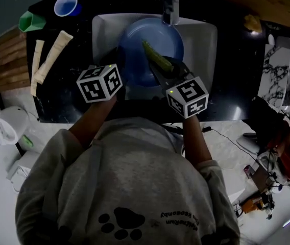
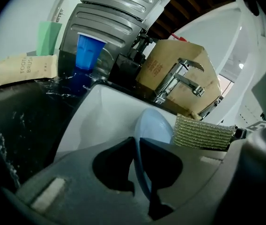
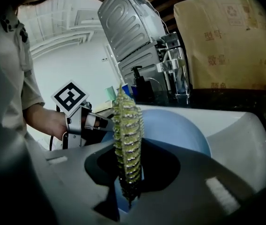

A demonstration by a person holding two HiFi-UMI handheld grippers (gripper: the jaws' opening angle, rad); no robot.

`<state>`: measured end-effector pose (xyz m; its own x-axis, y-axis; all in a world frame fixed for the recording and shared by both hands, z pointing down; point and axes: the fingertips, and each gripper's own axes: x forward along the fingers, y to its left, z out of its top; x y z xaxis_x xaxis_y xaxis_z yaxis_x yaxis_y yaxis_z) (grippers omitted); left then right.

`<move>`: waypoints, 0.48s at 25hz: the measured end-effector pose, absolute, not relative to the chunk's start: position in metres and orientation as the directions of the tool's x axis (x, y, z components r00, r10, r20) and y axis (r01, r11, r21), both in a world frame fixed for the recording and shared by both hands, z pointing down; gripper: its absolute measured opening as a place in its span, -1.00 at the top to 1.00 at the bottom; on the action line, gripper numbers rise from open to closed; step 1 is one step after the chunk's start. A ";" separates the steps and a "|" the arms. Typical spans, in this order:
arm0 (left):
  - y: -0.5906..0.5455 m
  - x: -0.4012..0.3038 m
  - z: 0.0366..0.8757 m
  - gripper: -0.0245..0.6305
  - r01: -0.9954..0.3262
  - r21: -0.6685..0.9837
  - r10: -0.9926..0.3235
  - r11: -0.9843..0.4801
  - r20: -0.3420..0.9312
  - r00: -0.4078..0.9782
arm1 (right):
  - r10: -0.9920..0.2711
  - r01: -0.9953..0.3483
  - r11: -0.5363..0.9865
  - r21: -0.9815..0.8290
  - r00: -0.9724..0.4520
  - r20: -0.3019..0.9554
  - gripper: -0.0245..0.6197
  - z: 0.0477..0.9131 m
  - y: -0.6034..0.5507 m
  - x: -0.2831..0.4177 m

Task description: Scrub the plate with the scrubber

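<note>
**Fig.: both tools at the sink, seen from my side.**

(a) L gripper (image 2: 136, 143): my jaws are nearly together, clamped on the thin rim of the blue plate (image 2: 155, 128). The rim runs edge-on between the pads and the plate rises just ahead of them, tilted, inside the white sink (image 2: 106, 111). Ahead and to the right of these jaws, beyond the plate, is the flat face of the scrubber (image 2: 203, 134). Further ahead stands the tap (image 2: 180, 81), w/ a cardboard box (image 2: 170, 60) behind it. Ahead-left, on the dark wet counter, is a blue cup (image 2: 88, 50).

(b) R gripper (image 3: 129, 175): my jaws are clamped on the scrubber's lower end. The scrubber stands upright btwn the pads, edge toward me, yellow-green and ribbed. The plate's hollow side lies directly behind it and to its right. Whether scrubber and plate touch: can't tell. The L gripper, held in my other hand, shows at far left of this tool, on the plate's opposite rim.
</note>
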<state>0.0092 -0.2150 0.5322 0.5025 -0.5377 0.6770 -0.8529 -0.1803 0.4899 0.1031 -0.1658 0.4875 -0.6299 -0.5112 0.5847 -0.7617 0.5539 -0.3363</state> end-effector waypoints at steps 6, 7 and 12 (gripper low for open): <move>-0.218 0.016 0.549 0.86 -0.846 0.501 -0.512 -0.184 0.686 0.517 | -0.501 -0.773 0.532 -0.346 -0.617 0.607 0.70 0.508 -0.169 0.105; -0.219 0.017 0.551 0.86 -0.847 0.498 -0.509 -0.188 0.688 0.517 | -0.501 -0.774 0.531 -0.344 -0.615 0.609 0.70 0.510 -0.171 0.106; -0.220 0.019 0.563 0.86 -0.852 0.491 -0.497 -0.182 0.702 0.510 | -0.501 -0.780 0.525 -0.341 -0.607 0.617 0.70 0.523 -0.177 0.108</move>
